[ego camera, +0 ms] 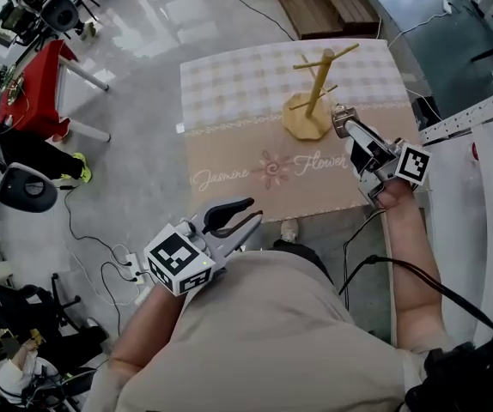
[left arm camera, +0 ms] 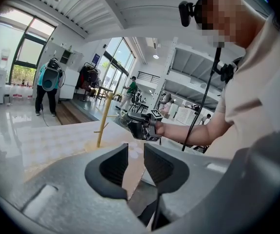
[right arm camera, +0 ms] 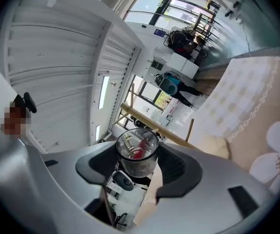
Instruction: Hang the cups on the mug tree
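Note:
A wooden mug tree [ego camera: 315,93] stands at the back right of the table [ego camera: 229,101], with bare pegs. My right gripper [ego camera: 346,128] is shut on a clear glass cup [ego camera: 342,122] just right of the tree's base, above the cloth. In the right gripper view the cup [right arm camera: 137,155] sits between both pads, mouth towards the camera, with the tree's pole [right arm camera: 152,126] close behind it. My left gripper [ego camera: 242,215] hangs open and empty at the table's front edge. The left gripper view shows its jaws [left arm camera: 135,162] slightly apart, and the tree [left arm camera: 102,121] and right gripper [left arm camera: 140,126] beyond them.
A beige and checked cloth [ego camera: 255,174] covers the table. A red table [ego camera: 36,84] and black chairs stand on the floor at the left. Cables and a power strip [ego camera: 131,265] lie near the person's feet. A white surface [ego camera: 478,127] borders the right side.

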A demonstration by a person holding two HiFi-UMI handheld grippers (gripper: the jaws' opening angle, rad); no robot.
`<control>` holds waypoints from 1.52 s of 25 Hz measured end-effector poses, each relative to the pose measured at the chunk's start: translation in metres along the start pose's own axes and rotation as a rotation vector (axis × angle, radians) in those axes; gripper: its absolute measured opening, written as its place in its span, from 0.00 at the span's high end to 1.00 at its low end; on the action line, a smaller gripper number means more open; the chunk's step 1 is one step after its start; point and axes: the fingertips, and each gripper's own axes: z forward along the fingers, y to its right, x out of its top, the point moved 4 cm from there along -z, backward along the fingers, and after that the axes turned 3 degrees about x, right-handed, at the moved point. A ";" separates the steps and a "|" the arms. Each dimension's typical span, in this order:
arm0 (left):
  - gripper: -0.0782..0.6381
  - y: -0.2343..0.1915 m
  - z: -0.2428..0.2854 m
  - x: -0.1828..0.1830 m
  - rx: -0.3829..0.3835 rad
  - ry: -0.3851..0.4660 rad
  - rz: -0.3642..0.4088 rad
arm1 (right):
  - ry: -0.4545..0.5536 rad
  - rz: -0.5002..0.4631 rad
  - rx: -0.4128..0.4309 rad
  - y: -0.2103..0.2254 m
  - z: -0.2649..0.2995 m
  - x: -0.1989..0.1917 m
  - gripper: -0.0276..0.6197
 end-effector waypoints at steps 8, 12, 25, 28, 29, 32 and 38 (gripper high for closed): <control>0.77 -0.004 -0.002 0.000 0.038 0.003 -0.011 | 0.012 0.111 0.003 0.031 0.009 0.000 0.55; 0.77 -0.005 0.001 0.002 0.053 0.002 -0.020 | 0.004 0.133 0.018 0.043 0.014 -0.002 0.55; 0.77 -0.008 0.016 0.006 0.094 -0.009 -0.034 | -0.005 0.229 0.130 0.073 0.047 -0.004 0.55; 0.77 -0.009 0.018 0.007 0.107 -0.009 -0.041 | -0.012 0.234 0.142 0.077 0.051 -0.004 0.55; 0.77 -0.008 0.019 0.007 0.111 -0.009 -0.045 | -0.014 0.237 0.146 0.078 0.052 -0.004 0.55; 0.77 -0.008 0.021 0.008 0.118 -0.007 -0.052 | -0.013 0.242 0.159 0.081 0.053 -0.002 0.55; 0.77 -0.009 0.025 0.009 0.126 -0.006 -0.056 | -0.024 0.218 0.184 0.082 0.057 -0.002 0.55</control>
